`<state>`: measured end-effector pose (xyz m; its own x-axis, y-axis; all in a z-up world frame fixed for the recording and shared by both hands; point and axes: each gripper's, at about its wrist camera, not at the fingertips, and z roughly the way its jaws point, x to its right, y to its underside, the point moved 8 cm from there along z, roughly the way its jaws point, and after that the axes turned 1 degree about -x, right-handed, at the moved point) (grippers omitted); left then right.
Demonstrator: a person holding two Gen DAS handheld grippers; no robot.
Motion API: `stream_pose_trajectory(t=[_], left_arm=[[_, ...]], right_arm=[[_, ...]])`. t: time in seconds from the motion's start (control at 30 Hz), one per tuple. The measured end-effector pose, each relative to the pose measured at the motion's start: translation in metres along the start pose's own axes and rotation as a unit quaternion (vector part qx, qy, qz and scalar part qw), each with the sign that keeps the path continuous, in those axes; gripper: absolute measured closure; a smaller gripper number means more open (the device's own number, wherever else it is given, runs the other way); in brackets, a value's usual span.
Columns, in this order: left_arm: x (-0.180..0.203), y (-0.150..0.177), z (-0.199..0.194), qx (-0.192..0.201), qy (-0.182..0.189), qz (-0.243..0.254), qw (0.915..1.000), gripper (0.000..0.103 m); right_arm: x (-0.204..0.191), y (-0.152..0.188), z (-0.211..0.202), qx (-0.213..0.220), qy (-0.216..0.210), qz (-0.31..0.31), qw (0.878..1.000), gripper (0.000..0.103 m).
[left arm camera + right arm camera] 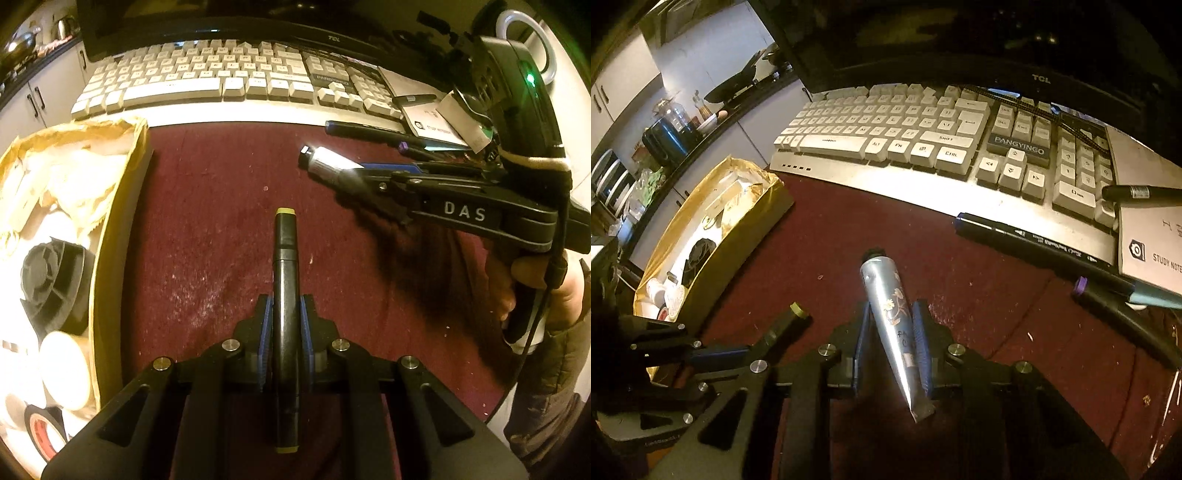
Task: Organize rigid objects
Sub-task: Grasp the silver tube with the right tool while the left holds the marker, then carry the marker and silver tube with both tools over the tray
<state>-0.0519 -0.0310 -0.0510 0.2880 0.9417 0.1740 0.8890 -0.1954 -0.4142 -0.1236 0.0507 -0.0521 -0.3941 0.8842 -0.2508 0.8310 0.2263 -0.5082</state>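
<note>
My left gripper (286, 306) is shut on a black marker (285, 258) with yellow-green ends, which points forward over the dark red mat (207, 221). In the right wrist view this gripper (753, 345) and the marker's tip (798, 310) sit at the lower left. My right gripper (892, 314) is shut on a silver tube (882, 284) with a flower print and a black cap, held slanted between the blue pads. The left wrist view shows the tube (328, 162) held above the mat at the right. A gold-lined box (110, 229) stands at the left.
The box (738, 236) holds tape rolls, a black plastic part and white paper. Behind the mat lie a white keyboard (886, 129) and a monitor. A blue-capped marker (1034, 240), a purple-capped marker (1115, 306), a notebook (1152, 243) and a black pen (1141, 192) lie at the right.
</note>
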Motion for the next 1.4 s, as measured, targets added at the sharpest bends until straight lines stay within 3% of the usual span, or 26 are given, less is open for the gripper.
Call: stream_pose_trajectory(t=[0.2, 0.33, 0.57, 0.7, 0.83, 0.93, 1.4], left_arm=[[0.002, 0.001, 0.0, 0.011, -0.017, 0.017, 0.9996, 0.09], [0.003, 0.004, -0.002, 0.019, -0.024, 0.023, 0.9993, 0.09], [-0.001, 0.012, -0.018, 0.031, 0.008, 0.001, 0.9995, 0.09], [-0.003, 0.018, -0.03, 0.039, 0.025, -0.011, 0.9989, 0.09], [-0.002, 0.025, -0.032, 0.034, 0.044, -0.019, 0.9983, 0.09], [0.0, 0.027, -0.03, 0.031, 0.048, -0.019, 0.9982, 0.09], [-0.015, 0.024, -0.058, 0.059, 0.037, -0.024, 0.9973, 0.09]], right_arm=[[0.0, 0.008, 0.0, 0.007, 0.049, -0.043, 0.998, 0.082], [-0.001, 0.009, -0.001, 0.019, 0.076, -0.04, 0.996, 0.084], [0.018, 0.017, -0.046, 0.079, 0.016, 0.059, 0.995, 0.087], [0.033, 0.044, -0.083, 0.109, -0.008, 0.108, 0.988, 0.087], [0.041, 0.074, -0.099, 0.105, -0.021, 0.134, 0.985, 0.087], [0.038, 0.084, -0.1, 0.099, -0.02, 0.135, 0.986, 0.087], [-0.012, 0.062, -0.06, 0.071, -0.002, 0.063, 0.995, 0.087]])
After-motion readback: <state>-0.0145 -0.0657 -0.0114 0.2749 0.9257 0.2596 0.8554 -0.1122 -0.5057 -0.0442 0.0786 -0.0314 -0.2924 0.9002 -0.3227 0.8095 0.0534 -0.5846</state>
